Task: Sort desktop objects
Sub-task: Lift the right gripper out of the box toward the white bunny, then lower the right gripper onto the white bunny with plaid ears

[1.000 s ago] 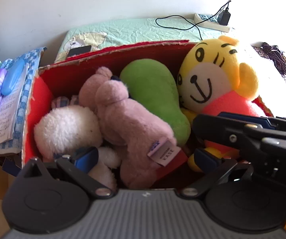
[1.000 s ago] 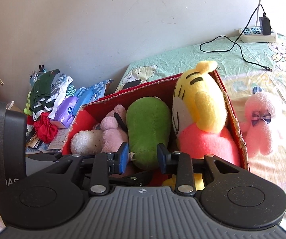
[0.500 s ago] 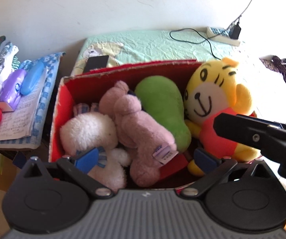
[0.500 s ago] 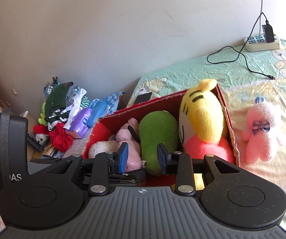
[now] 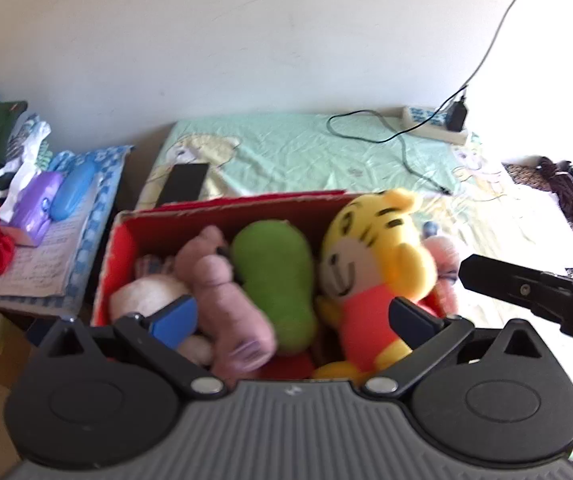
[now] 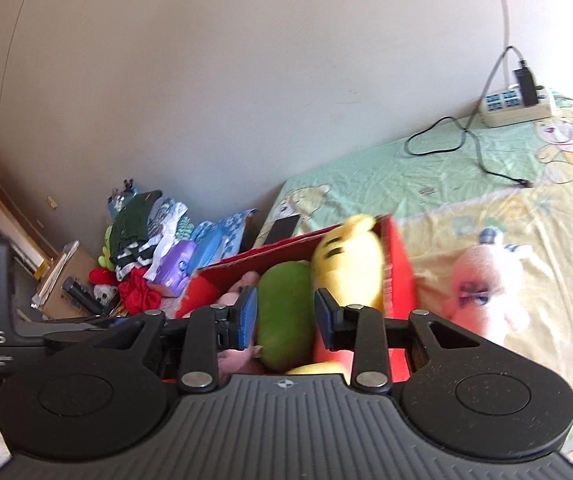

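Observation:
A red cardboard box [image 5: 222, 206] on the bed holds a white plush [image 5: 146, 296], a mauve plush [image 5: 222, 292], a green plush [image 5: 274, 276] and a yellow tiger plush [image 5: 370, 256]. A pink plush [image 6: 486, 280] lies on the sheet just right of the box [image 6: 400, 264]. My left gripper [image 5: 294, 318] hovers above the near side of the box, open wide and empty. My right gripper [image 6: 286, 316] hangs to the right of it, narrowly open with nothing between its pads; the green plush [image 6: 286, 312] lies well below the gap.
A power strip [image 5: 434, 120] with a black cable [image 5: 390, 140] sits at the back of the bed, and a black phone [image 5: 184, 184] lies behind the box. Left of the bed are a notebook [image 5: 42, 264], a purple tissue pack [image 5: 34, 204], a blue case [image 5: 72, 192] and piled clothes [image 6: 134, 232].
Both grippers have drawn up and back from the box, which looks smaller now. The pink plush on the sheet has come into the left wrist view. Neither gripper's opening has changed.

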Tool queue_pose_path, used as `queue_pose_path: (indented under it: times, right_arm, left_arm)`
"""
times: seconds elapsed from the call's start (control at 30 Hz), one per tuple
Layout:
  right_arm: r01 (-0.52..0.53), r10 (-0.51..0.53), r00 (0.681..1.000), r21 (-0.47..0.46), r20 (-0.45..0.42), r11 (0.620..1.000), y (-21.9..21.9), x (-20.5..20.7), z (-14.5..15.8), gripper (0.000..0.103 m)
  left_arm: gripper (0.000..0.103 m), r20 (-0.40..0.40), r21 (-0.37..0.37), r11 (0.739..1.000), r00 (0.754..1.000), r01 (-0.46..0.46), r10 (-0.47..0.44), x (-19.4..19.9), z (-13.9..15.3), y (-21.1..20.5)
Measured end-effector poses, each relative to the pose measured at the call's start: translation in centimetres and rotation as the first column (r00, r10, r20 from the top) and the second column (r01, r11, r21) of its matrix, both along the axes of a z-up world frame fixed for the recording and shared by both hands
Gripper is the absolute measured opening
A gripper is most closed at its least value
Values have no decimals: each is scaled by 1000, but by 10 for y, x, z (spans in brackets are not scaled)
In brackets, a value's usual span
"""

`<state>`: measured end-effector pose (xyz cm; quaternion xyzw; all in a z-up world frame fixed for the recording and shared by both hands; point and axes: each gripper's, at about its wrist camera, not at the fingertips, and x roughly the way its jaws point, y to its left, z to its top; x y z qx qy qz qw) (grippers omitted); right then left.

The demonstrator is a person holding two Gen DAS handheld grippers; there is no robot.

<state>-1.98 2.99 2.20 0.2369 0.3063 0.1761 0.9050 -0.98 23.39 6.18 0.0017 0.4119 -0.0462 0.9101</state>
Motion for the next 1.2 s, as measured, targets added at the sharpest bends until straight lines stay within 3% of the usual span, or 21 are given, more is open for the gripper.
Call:
queue_pose_path:
  times: [0.2,0.4,0.5,0.63,0.77,0.9,1.03,1.13,1.2]
  right_arm:
    - [99,-101,994,-27,-38,995,-59,-1,-15,35]
    - [155,-159,979,-42,-124,987,-111,3,-43,35]
    - [125,-124,978,-1,-168,992,-130,12,-58,36]
    - [75,-78,975,-24,-206,997,-140,26,-78,40]
    - [28,-13,962,49,-274,998,-156,49,-99,42]
    - [28,12,952,123,-306,992,-178,62,-109,43]
    - [18,46,943,192,-328,981,-196,74,-118,44]
    - [-22,111,930,249,-350,968,-200,84,-126,45]
    - [-54,159,920,286,-358,957,-198,91,-131,48]
  left_arm:
    - [102,34,-75,990,993,116,-113,5,1,-47]
    - [102,72,-163,951,965,261,-253,9,-4,-100]
    - [102,67,-195,930,951,310,-303,11,-15,-124]
    - [102,45,-233,910,939,341,-341,15,-33,-143]
    - [101,26,-240,914,943,328,-332,23,-47,-157]
    - [101,23,-202,925,946,322,-324,29,-60,-176]
    - [102,-46,-196,950,965,244,-257,43,-86,-182]
    - [102,-22,-76,978,981,192,-194,47,-93,-195]
    - [102,-17,3,984,984,176,-176,51,-97,-205]
